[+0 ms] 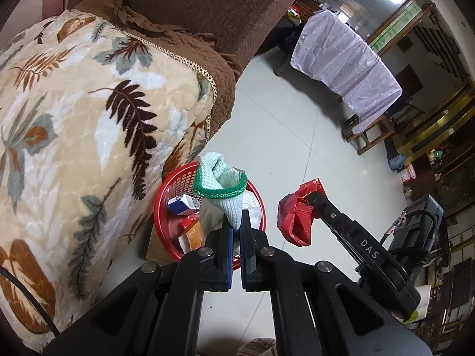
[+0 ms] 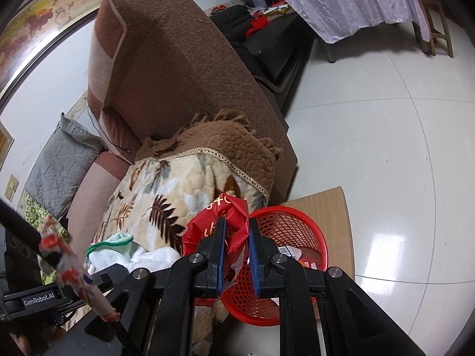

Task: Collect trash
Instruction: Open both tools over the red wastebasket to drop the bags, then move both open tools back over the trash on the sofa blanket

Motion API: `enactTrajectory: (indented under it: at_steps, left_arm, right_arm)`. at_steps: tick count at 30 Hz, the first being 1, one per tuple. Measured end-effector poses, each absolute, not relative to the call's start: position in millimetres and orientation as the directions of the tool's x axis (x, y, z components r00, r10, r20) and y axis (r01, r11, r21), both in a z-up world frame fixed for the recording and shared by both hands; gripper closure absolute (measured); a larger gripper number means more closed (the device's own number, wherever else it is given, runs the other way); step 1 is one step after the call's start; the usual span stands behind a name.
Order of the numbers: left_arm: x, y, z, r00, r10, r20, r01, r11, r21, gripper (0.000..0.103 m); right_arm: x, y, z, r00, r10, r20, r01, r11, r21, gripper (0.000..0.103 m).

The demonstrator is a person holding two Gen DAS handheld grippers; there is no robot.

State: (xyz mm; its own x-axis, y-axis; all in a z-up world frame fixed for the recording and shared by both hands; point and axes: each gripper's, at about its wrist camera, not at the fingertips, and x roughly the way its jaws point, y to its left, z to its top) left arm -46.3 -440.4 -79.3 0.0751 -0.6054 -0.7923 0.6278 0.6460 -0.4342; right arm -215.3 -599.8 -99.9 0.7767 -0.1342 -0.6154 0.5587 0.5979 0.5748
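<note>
My left gripper (image 1: 236, 222) is shut on the toe end of a pale green knitted sock (image 1: 219, 178) with a dark green cuff, which stands up over the red mesh basket (image 1: 166, 190). The basket holds a blue and white carton (image 1: 181, 204), an orange packet and white paper. My right gripper (image 2: 237, 225) is shut on a crumpled red plastic bag (image 2: 219, 207), just left of the basket (image 2: 299, 231) rim. In the left wrist view that bag (image 1: 294, 216) hangs to the right of the basket. The sock (image 2: 115, 241) also shows in the right wrist view, at lower left.
The basket stands on a piece of cardboard (image 2: 326, 204) on the pale tiled floor, tight against a brown sofa draped with a floral blanket (image 1: 89, 118). A table under a lilac cloth (image 1: 344, 59) stands further off. A red and white wrapper (image 2: 65, 255) clings to a black cable.
</note>
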Motion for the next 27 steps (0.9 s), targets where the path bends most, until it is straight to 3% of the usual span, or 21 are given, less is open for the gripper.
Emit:
enactTrajectory:
  at_steps: [12,13,14,15,17,27]
  left_arm:
    - [-38.3,-459.1,-102.2,0.067,-0.563,-0.824,0.641,0.657,-0.397,0.100]
    - [-37.7,-459.2,-103.4,0.064,-0.562,-0.824,0.641,0.657,-0.398,0.095]
    - [-37.5,-458.9,-104.1,0.057,-0.564,-0.823,0.642,0.653,-0.403,0.090]
    - [-37.5,-458.0,-103.6,0.057,-0.566,-0.822,0.642,0.651,-0.404,0.086]
    - [-38.4,-455.6,-100.6,0.070,-0.575,-0.815,0.643,0.650,-0.404,0.067]
    - [-41.7,-409.7,-53.0,0.150,-0.636,-0.757,0.633,0.650,-0.421,0.064]
  right_arm:
    - [-205.8,-612.8,-116.7,0.759,-0.131,-0.638,0.587,0.562,0.582,0.086]
    - [-205.6,-615.0,-119.0,0.758,-0.120,-0.641,0.589,0.549,0.594,0.086]
    - [-206.3,-616.9,-121.4,0.760,-0.111,-0.640,0.589,0.532,0.608,0.073]
    - [-208.6,-619.5,-123.3,0.764,-0.109,-0.637,0.592,0.510,0.624,0.051]
    - [-214.3,-621.9,-122.5,0.771,-0.119,-0.626,0.594,0.491,0.638,0.038]
    - [-225.9,-609.7,-98.8,0.791,-0.117,-0.600,0.562,0.524,0.640,0.038]
